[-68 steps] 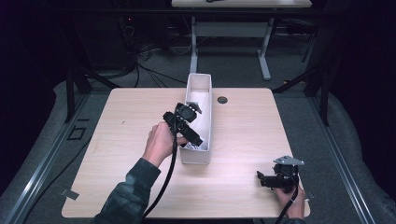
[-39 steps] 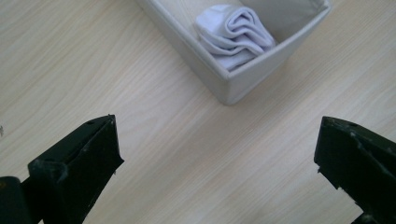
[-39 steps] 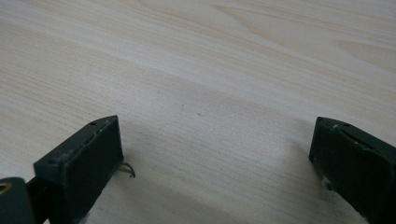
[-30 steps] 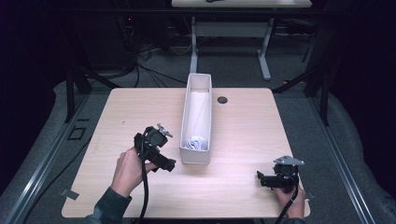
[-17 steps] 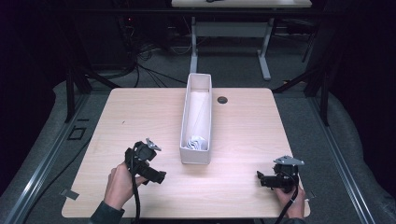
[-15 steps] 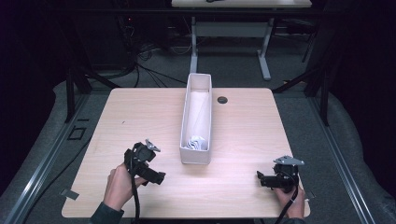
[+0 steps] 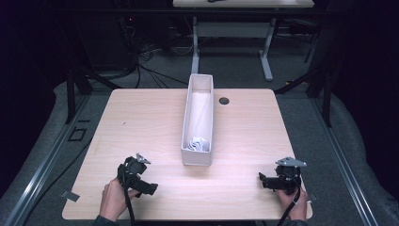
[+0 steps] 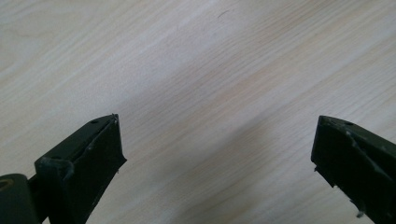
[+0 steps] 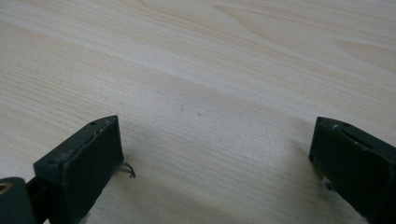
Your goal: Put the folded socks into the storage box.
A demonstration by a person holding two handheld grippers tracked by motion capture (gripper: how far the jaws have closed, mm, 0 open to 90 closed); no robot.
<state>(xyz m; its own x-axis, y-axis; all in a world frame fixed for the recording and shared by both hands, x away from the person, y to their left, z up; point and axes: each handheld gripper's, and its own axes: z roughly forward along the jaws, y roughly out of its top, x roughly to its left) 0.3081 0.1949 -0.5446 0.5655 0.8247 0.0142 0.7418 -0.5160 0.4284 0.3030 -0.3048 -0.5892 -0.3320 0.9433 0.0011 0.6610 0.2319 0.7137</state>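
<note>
1. High view puts the white cloth bunched at the near end of the long white bin, which stands lengthwise at the table's middle; I cannot make out the cloth's folds or how much of the bin floor it covers.
2. I hold the left gripper low over the table's near left part, well apart from the bin, jaws pointing right and slightly toward me; my left hand wraps its rear, and the forearm is cut off at the bottom edge.
3. Left gripper view shows its jaws spread wide, nothing between them but bare wood grain.
4. I keep the right gripper near the table's right front corner, jaws pointing left; my right hand is partly cut off below.
5. Right gripper view shows those jaws parted wide too, resting close to the tabletop, a small dark curl of something I cannot identify beside one jaw.
6. Count: two grippers, one bin, one cloth, one dark round grommet just right of the bin's far end.
</note>
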